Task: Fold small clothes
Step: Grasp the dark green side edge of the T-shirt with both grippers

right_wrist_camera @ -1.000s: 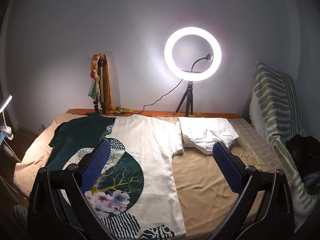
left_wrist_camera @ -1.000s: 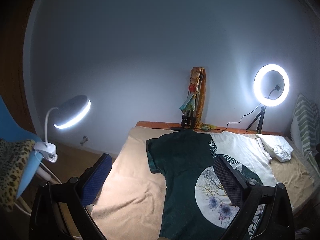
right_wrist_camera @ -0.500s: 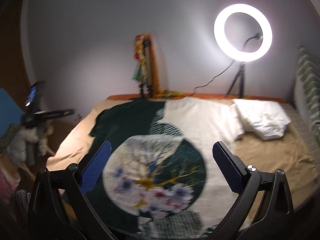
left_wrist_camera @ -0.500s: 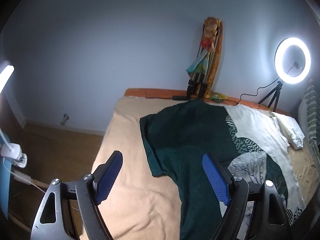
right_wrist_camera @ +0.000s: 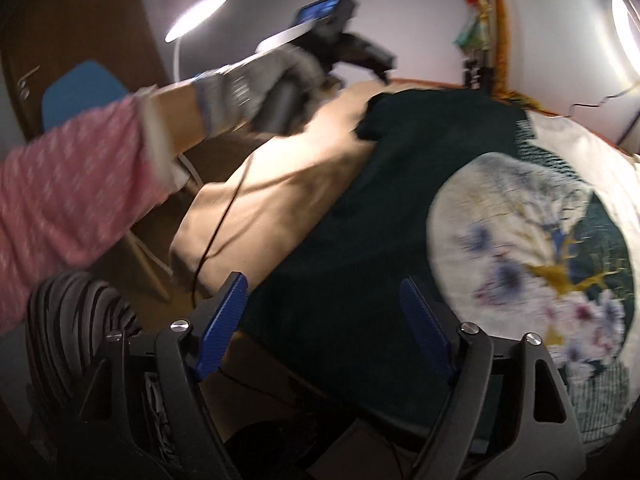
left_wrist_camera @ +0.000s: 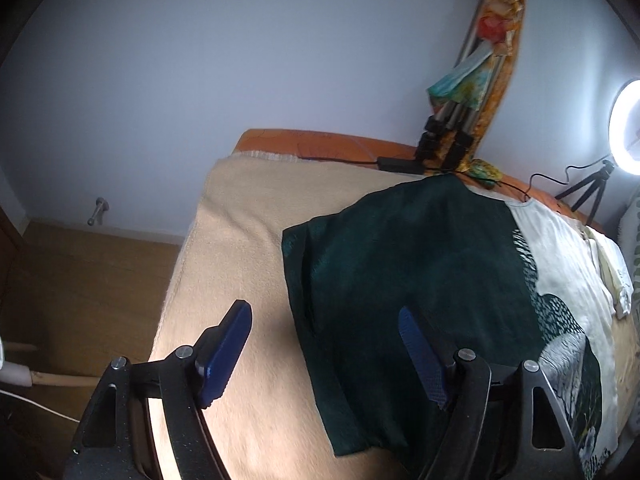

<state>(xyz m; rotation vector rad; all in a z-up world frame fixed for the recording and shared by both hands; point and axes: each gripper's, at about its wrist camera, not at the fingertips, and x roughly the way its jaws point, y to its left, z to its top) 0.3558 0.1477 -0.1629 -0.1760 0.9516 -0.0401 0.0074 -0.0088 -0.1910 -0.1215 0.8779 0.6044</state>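
Bare blanket (left_wrist_camera: 240, 264) left of the shirt (left_wrist_camera: 400, 272) gives my claws free passage. At the far edge a tripod (left_wrist_camera: 460, 128) and ring light (left_wrist_camera: 626, 128) block the way; folded clothes (left_wrist_camera: 612, 272) crowd the right.

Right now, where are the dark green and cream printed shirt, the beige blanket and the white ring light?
Shirt (left_wrist_camera: 404, 280), left wrist view, green half.
Blanket (left_wrist_camera: 240, 240), left wrist view, bare part.
Ring light (left_wrist_camera: 625, 128), left wrist view, glowing rim.
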